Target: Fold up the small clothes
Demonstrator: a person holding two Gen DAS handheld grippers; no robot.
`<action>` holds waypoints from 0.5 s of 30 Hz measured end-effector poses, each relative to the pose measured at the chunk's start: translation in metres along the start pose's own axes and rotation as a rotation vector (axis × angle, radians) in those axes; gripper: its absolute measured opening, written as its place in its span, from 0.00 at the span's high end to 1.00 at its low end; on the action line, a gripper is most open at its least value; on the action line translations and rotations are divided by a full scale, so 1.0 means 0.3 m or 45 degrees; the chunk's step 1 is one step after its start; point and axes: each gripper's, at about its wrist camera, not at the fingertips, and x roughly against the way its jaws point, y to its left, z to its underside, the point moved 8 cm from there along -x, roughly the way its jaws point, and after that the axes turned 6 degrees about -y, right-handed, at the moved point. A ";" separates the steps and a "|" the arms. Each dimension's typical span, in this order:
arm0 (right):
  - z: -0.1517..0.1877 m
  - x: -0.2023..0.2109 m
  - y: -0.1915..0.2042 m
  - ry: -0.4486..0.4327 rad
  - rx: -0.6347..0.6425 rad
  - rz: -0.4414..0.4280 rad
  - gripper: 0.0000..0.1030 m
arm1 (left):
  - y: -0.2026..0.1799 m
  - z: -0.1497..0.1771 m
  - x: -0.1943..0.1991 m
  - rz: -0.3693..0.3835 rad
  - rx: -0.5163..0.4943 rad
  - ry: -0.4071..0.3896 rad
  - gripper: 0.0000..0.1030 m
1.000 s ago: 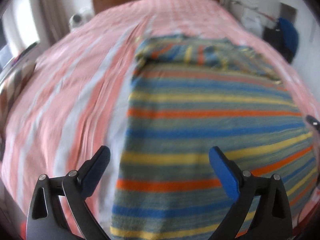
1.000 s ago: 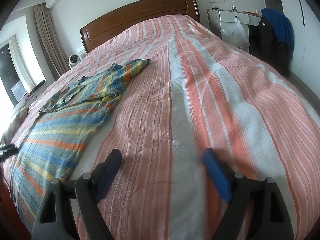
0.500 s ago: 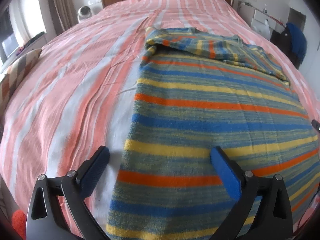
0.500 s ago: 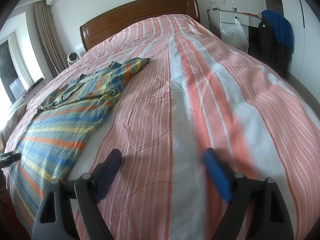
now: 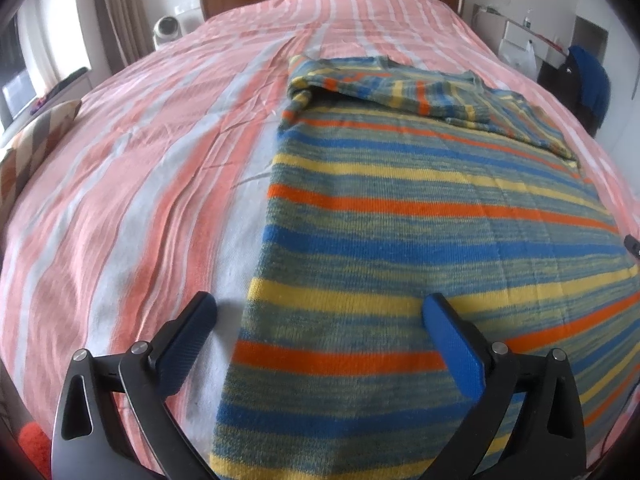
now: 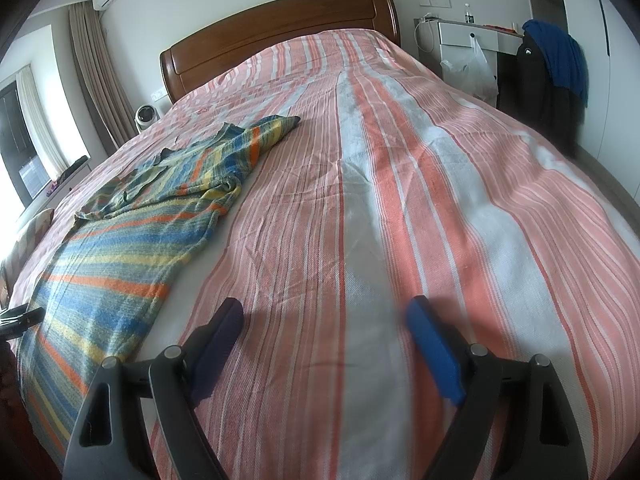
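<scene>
Left gripper [image 5: 320, 320] jaws wide apart, nothing between them, straddling the left edge of the striped shirt [image 5: 420, 232]: left pad over bare bedspread [image 5: 140, 168], right pad over the knit. Right gripper [image 6: 324, 324] also wide, holding nothing, over bare bedspread well right of the shirt. Shirt lies flat near the bed's foot end, top part with sleeves folded over and bunched toward the headboard [image 6: 280, 20]. Dark clothes on a chair [image 6: 552, 76] beside the bed

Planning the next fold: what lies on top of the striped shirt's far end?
Its own sleeves lie folded over the shirt there. The collar beneath them is hidden.
</scene>
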 end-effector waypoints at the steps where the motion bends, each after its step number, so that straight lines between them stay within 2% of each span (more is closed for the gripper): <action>1: 0.000 0.000 0.001 0.001 0.002 0.002 0.19 | 0.001 0.001 0.000 0.003 0.000 -0.005 0.00; 15: 0.003 -0.002 0.000 0.004 0.011 0.014 0.18 | -0.006 0.010 -0.003 0.023 -0.014 -0.070 0.00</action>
